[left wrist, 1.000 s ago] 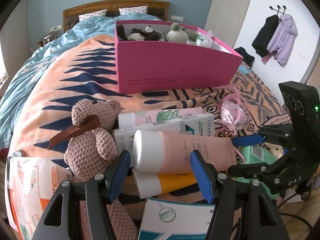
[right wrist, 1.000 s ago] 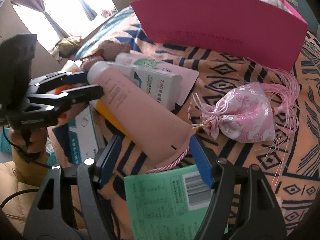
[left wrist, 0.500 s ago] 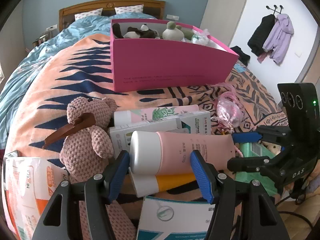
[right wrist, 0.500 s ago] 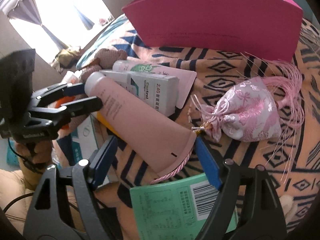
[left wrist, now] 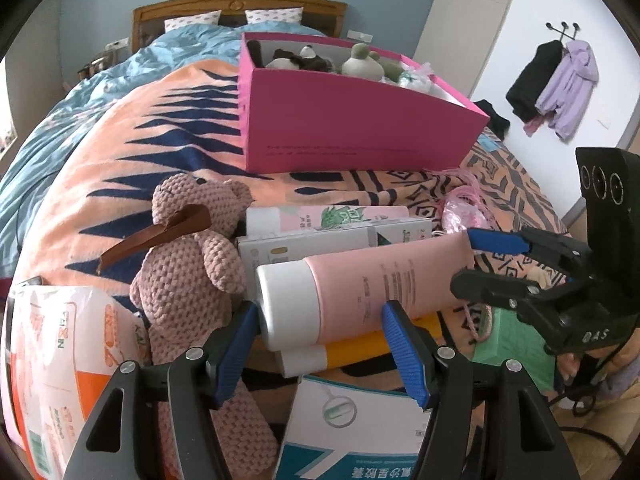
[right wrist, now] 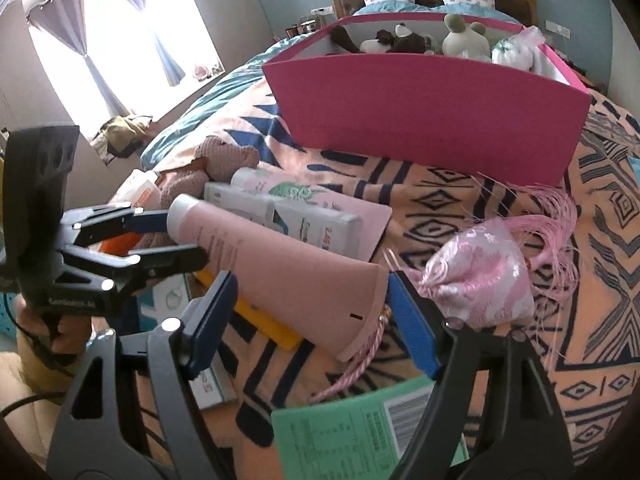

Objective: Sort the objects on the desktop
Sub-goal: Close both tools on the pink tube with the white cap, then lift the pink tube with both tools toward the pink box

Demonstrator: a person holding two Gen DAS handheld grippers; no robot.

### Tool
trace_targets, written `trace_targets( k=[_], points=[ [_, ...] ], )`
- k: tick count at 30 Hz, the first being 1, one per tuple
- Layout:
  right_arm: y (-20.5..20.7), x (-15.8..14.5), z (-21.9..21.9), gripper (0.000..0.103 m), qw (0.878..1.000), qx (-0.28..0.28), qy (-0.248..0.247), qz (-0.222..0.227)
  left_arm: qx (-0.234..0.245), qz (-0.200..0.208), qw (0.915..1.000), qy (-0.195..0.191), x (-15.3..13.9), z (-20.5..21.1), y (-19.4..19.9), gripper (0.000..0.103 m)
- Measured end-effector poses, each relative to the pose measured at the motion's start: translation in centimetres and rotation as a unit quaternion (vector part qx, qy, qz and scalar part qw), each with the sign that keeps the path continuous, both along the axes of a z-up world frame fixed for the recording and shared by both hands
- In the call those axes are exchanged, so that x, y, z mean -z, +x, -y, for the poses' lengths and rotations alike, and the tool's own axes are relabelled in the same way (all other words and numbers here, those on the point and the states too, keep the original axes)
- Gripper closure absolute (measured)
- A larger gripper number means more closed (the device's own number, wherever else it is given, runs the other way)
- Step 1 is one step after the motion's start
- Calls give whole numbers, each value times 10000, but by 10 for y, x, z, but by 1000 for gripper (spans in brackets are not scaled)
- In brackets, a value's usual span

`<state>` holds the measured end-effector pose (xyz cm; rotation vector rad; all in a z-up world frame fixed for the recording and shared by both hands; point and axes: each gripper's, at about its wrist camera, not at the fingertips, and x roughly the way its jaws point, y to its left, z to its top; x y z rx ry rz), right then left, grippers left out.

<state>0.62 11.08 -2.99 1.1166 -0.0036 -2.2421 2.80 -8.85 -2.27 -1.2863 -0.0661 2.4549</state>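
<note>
Pink tube [left wrist: 372, 284] sits mid-frame in both views, held between two claws and apparently lifted off the pile: left claw [left wrist: 320, 344] grips the white-cap end, pads pressed on both sides, while right claw [right wrist: 312, 312] straddles the flat crimped tail, w/ its blue fingers [right wrist: 412, 328] close either side; can't tell if they actually pinch. Two-ended hold prob. keeps the long soft tube level so it doesn't sag or swing. Under it, lower centre of left view, lie a yellow tube [left wrist: 360, 350], a white carton [left wrist: 332, 240] and a floral tube [left wrist: 328, 216], stacked side by side on the bed's patterned blanket [left wrist: 120, 152]. Knit bear [left wrist: 188, 248] leans at left of the pile; satin pouch [right wrist: 480, 280] w/ tassels lies just right of the tail. Pink box [right wrist: 432, 120], upper centre, already holds plush toys, so it's likely the drop spot for sorted stuff.
</note>
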Motion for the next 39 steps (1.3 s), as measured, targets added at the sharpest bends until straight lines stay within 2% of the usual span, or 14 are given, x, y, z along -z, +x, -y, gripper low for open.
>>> trace_targets(
  k=[4, 10, 13, 16, 19, 39],
  points=[
    [-11, 3, 3, 27, 10000, 22, -31, 37, -107, 58, 9999, -16, 1, 2, -1, 38],
    [-19, 23, -4, 28, 9977, -50, -217, 645, -58, 138, 9999, -12, 3, -1, -1, 39],
    [-15, 27, -8, 35, 9971, -59, -314, 697, -79, 130, 9999, -22, 3, -1, -1, 39],
    [-15, 26, -13, 47, 9976, 65, -342, 599, -92, 132, 9998, -67, 2, -1, -2, 39],
    [-15, 22, -16, 54, 9980, 114, -376, 491, -117, 95, 9998, -126, -1, -3, -1, 39],
    [-8, -12, -17, 54, 9995, 155, -198, -214, -155, -148, 9998, 10, -24, -6, -3, 38]
  ],
)
